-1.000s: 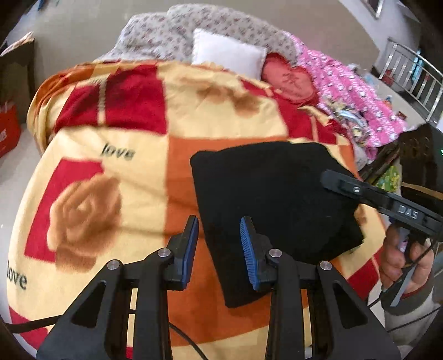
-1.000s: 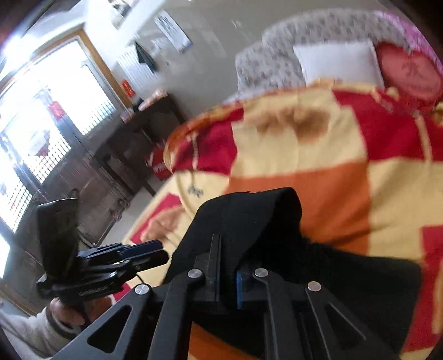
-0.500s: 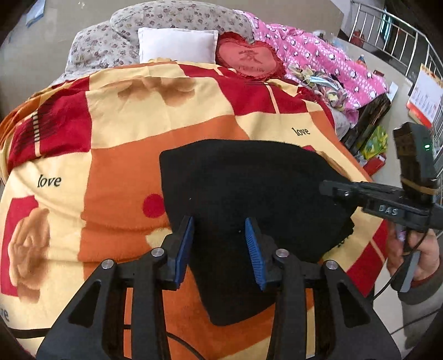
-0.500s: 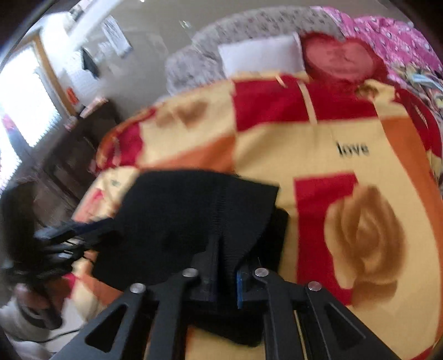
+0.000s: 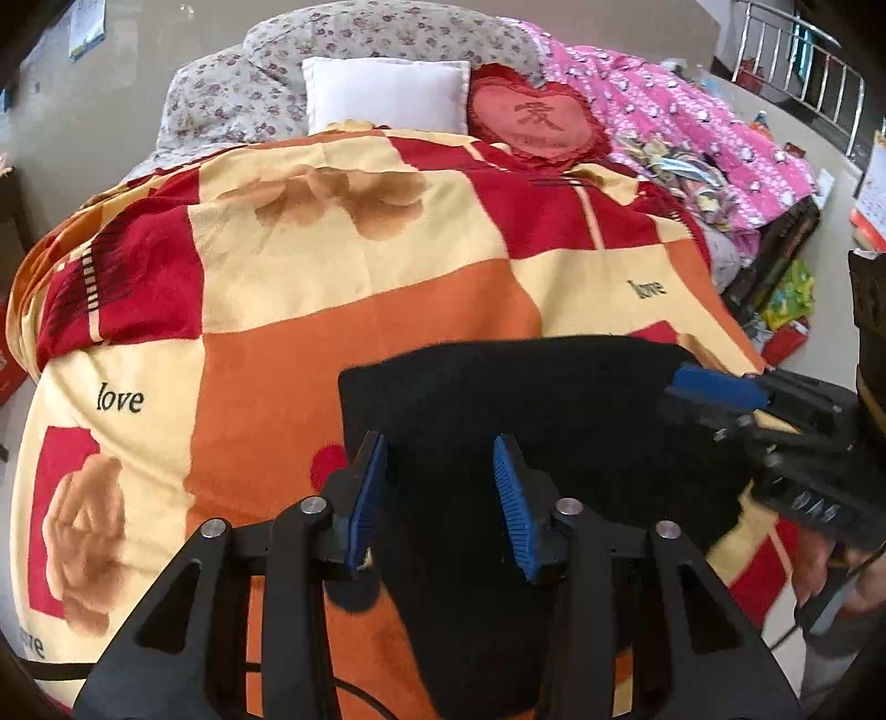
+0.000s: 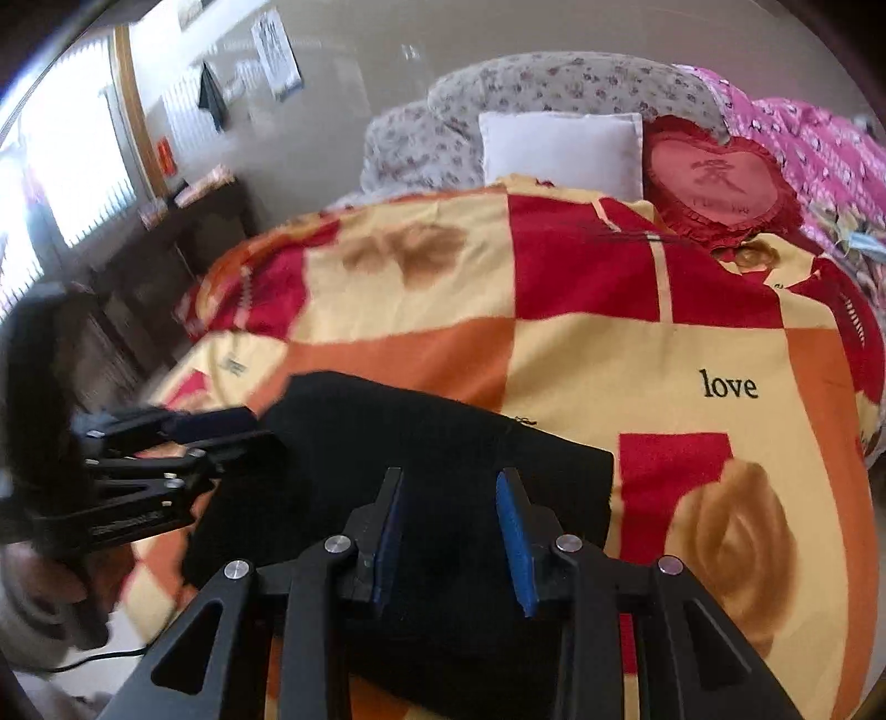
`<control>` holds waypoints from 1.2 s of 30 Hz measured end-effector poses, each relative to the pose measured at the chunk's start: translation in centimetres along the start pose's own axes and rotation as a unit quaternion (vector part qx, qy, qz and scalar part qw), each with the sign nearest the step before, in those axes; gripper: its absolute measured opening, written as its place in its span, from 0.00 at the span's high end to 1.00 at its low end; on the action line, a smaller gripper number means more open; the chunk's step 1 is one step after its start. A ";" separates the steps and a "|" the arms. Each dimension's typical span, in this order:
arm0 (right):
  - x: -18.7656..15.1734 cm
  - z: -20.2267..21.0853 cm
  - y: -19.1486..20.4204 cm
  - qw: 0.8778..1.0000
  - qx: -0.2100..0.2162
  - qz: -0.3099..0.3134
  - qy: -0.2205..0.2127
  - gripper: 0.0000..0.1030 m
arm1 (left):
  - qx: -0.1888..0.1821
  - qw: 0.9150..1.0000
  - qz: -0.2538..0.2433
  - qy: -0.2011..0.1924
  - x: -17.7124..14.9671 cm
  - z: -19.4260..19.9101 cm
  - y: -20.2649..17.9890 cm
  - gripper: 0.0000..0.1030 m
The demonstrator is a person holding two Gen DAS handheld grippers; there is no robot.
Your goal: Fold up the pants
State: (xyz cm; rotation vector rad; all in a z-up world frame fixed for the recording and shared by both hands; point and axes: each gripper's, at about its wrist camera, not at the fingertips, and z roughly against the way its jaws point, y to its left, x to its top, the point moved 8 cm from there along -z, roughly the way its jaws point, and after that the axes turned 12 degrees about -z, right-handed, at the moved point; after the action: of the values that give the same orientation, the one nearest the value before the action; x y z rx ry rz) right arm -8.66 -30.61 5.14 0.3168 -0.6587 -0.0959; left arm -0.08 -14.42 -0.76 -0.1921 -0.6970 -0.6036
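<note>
A bed (image 5: 343,288) fills both views, spread with a fleece blanket (image 5: 360,332) in red, orange and cream squares printed with roses and the word "love". At its head lie a floral quilt (image 5: 387,50), a white pillow (image 5: 387,94) and a red heart-shaped cushion (image 5: 537,119), with pink patterned bedding (image 5: 681,127) heaped along the far side. In the right wrist view a bright window (image 6: 61,166) and dark furniture (image 6: 183,243) stand beside the bed.

The black pants (image 5: 526,443) lie folded into a compact, roughly rectangular bundle on the near part of the blanket, flat on the orange and cream squares.

The left tool (image 5: 437,498) hovers over the near edge of the pants, its blue-padded jaws apart and opening; the dark cloth shows through the gap below them, but the pads do not press on it. The right tool (image 6: 451,526) is over the other side of the bundle, its jaws likewise opening, with the pants seen beneath and nothing pinched between the pads. Each tool appears in the other's view at the side of the pants, held by a hand (image 5: 825,570) at the bed's edge.
</note>
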 end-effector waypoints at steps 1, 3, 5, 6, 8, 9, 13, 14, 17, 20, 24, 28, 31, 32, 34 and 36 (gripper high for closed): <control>-0.2 -1.1 -0.2 1.000 -0.005 -0.003 0.010 0.69 | 0.010 1.000 -0.003 0.000 0.1 -0.4 0.0 0.52; -0.4 -3.1 -1.0 0.999 -0.007 -0.019 0.030 0.69 | 0.024 1.000 -0.011 0.004 0.1 -1.2 -0.1 0.50; -0.1 -3.8 -1.3 0.999 -0.003 -0.025 0.023 0.69 | 0.035 0.999 -0.017 0.005 0.1 -1.8 -0.1 0.47; -0.1 -3.9 -1.2 0.999 -0.006 -0.020 0.025 0.69 | 0.036 0.999 -0.016 0.003 0.2 -1.9 0.0 0.46; -0.1 -3.7 -1.1 0.999 -0.011 -0.012 0.028 0.69 | 0.034 0.999 -0.009 0.000 0.1 -1.9 0.2 0.45; -0.1 -3.4 -1.0 0.999 -0.013 -0.009 0.030 0.69 | 0.033 0.999 -0.007 0.000 0.2 -1.9 0.2 0.45; -0.7 -0.9 -0.5 1.000 -0.002 -0.011 0.023 0.69 | 0.034 0.999 0.000 0.000 0.0 -1.5 0.3 0.45; -1.0 -0.3 -0.4 1.000 0.001 -0.011 0.022 0.69 | 0.034 0.999 0.001 0.000 0.0 -1.4 0.3 0.45; -2.5 1.2 0.0 1.000 -0.002 0.002 0.028 0.69 | 0.035 0.999 0.003 0.001 -0.2 -1.2 0.1 0.45; -4.6 1.7 -0.3 0.999 -0.012 0.017 0.040 0.69 | 0.031 0.999 0.009 0.001 -0.4 -0.9 0.0 0.45; -5.7 1.8 -0.6 0.999 -0.004 0.018 0.038 0.69 | -0.015 0.999 0.051 0.009 -1.2 0.2 0.6 0.45; -3.3 3.9 -3.7 0.995 0.047 -0.090 -0.013 0.43 | -0.079 0.990 0.115 0.023 -2.9 1.4 1.8 0.36; -3.2 2.2 -5.7 0.992 0.047 -0.115 0.017 0.35 | -0.109 0.983 0.145 0.025 -3.7 1.6 2.1 0.35; -3.4 1.4 -6.2 0.992 0.039 -0.120 0.031 0.35 | -0.123 0.980 0.156 0.024 -3.9 1.5 2.1 0.35; -3.6 0.1 -6.9 0.988 0.044 -0.141 0.048 0.35 | -0.139 0.975 0.171 0.021 -4.1 1.2 1.9 0.29; -3.8 -1.0 -6.8 0.981 0.078 -0.165 0.065 0.35 | -0.149 0.973 0.176 0.021 -4.3 0.7 1.4 0.28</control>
State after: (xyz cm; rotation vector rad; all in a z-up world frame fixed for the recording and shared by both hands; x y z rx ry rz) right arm -10.98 -36.09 -0.03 0.5772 -0.4807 -0.3393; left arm -2.27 -11.10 -2.98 -0.5681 -0.5112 -0.3666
